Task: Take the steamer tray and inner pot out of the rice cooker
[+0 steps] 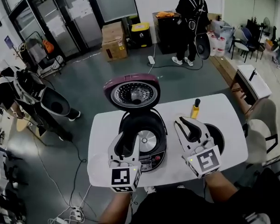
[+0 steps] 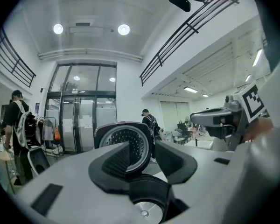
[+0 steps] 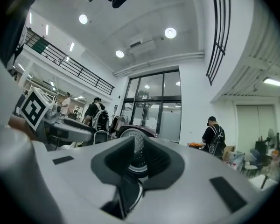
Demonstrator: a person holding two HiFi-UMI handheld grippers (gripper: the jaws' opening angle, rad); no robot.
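The rice cooker (image 1: 151, 161) stands on the white table (image 1: 224, 111) with its lid (image 1: 131, 93) raised; a bare silver disc (image 1: 147, 141) shows at the bottom of its well. To its right on the table sits a black round pot (image 1: 218, 136), partly hidden by my right gripper (image 1: 189, 127). I cannot make out a steamer tray. My left gripper (image 1: 126, 141) hangs over the cooker's front left rim with its jaws apart and empty. The left gripper view looks through the left gripper (image 2: 142, 148) at the lid (image 2: 116, 139). The right gripper (image 3: 138, 146) shows only a narrow empty slit.
A yellow bottle (image 1: 195, 109) with a black cap stands behind the pot. A chair (image 1: 263, 125) is at the table's right end. A person with a backpack (image 1: 189, 13) stands at the back, another person (image 1: 18, 94) at the left. Cardboard boxes (image 1: 113, 41) and cables (image 1: 74, 171) lie on the floor.
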